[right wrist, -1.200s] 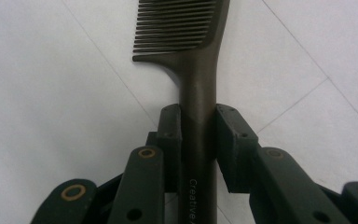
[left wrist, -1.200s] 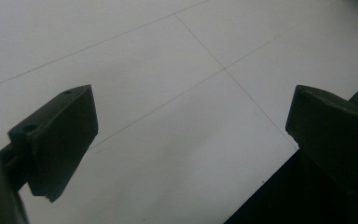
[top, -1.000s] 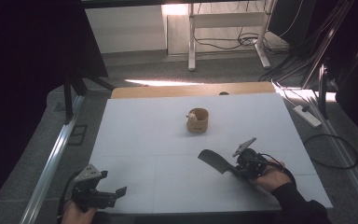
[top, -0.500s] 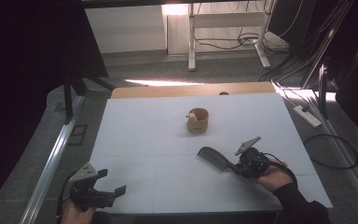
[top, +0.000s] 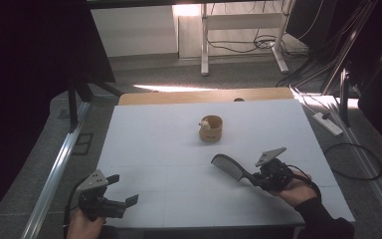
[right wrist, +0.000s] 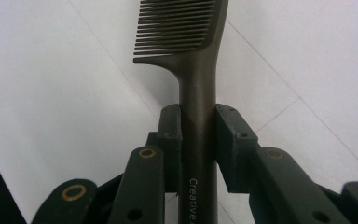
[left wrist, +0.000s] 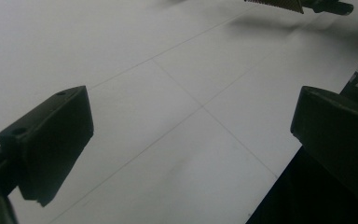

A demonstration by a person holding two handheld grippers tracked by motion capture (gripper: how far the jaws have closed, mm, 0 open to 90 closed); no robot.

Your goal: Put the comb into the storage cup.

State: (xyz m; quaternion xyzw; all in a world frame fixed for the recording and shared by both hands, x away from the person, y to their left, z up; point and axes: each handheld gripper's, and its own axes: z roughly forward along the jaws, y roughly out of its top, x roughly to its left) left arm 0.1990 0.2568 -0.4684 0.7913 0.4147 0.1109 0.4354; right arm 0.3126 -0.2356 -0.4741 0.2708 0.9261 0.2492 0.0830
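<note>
A white table point(top: 179, 149) spreads across the room, its far wooden edge catching a strip of light from the floor beyond. Near the table's front right, the right gripper point(top: 258, 178) is clamped on the handle of a dark comb point(top: 229, 167), its two jaws pressing the handle from either side. The comb's toothed head juts away from the hand toward the middle of the table, held just above the surface. In the right gripper view the comb point(right wrist: 198, 79) rises straight up between the jaws, teeth to the left, with pale lettering on the handle. At the front left corner of the table, the left gripper point(top: 124, 196) sits in the person's hand, its jaws spread wide with nothing between them. The left gripper view looks across bare table at the comb's teeth point(left wrist: 275, 4), well apart from it at the top edge. Toward the far middle of the table stands a small round wooden cup point(top: 211, 128) with a small pale object at its rim, well apart from both grippers.
</note>
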